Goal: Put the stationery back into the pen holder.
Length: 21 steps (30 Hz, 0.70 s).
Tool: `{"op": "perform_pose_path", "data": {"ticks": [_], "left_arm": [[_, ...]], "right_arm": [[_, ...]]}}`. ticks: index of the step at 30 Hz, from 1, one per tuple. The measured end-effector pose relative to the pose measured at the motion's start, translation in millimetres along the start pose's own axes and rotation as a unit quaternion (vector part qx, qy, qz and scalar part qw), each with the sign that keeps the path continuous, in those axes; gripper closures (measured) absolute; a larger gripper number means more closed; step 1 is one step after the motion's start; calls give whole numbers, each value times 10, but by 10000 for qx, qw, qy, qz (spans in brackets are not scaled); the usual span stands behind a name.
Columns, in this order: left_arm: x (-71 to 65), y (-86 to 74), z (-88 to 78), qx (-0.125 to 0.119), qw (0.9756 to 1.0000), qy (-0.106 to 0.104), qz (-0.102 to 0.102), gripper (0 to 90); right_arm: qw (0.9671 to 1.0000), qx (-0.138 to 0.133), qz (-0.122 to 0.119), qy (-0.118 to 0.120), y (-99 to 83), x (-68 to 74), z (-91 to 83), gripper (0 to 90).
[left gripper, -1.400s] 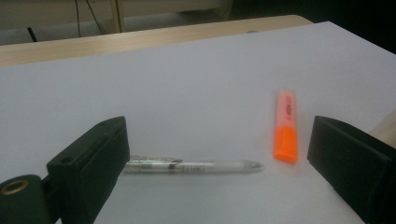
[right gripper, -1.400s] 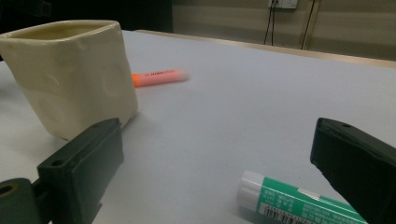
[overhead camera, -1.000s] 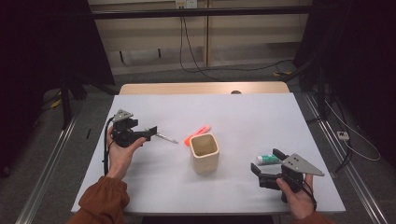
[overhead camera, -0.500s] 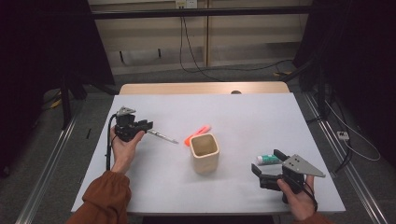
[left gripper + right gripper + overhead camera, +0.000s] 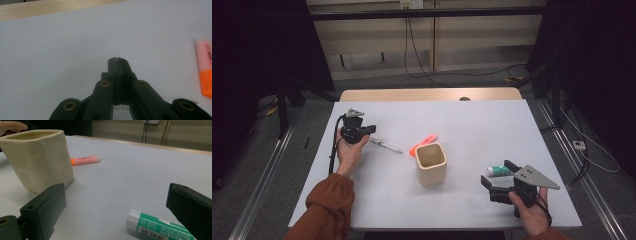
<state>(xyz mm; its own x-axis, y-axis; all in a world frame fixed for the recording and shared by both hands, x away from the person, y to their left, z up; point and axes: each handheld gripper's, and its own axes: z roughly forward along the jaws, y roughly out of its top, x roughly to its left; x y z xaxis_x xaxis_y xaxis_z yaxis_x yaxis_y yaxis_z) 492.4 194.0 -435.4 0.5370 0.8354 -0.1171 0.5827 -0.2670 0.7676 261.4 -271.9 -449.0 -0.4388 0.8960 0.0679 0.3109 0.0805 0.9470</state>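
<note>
Table (image 5: 492, 125): one, white. Cup (image 5: 430, 163): one, cream, upright at centre. Tongs: two. Left gripper (image 5: 371, 131) has just been closing and its jaws now meet with nothing between them. Right gripper (image 5: 498, 173) gapes wide and grips nothing. Highlighter (image 5: 423, 144): one, orange, marked "HIGH", just behind the cup. Pen (image 5: 385, 146): one, silver, lying just right of the left gripper, its long axis slanting toward the cup. Glue stick (image 5: 499, 171): one, green, barcoded, flat between the right jaws, white end cupward.
</note>
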Motion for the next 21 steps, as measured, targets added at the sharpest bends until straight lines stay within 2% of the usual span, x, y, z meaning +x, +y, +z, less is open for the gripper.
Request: {"op": "perform_pose_path", "data": {"ticks": [5,10,12,21], "left_arm": [[-13,-16,100,24,10000,46,22,900],[0,-55,206,250,9996,143,63,900],[25,-68,220,279,9995,129,-39,900],[83,-114,281,447,9988,191,-37,900]], "right_arm": [[10000,7,-2,7,0,6,2,24],[10000,15,-31,14,1,4,9,24],[10000,9,-17,33,1,11,7,24],[10000,12,-20,35,1,11,10,24]]}}
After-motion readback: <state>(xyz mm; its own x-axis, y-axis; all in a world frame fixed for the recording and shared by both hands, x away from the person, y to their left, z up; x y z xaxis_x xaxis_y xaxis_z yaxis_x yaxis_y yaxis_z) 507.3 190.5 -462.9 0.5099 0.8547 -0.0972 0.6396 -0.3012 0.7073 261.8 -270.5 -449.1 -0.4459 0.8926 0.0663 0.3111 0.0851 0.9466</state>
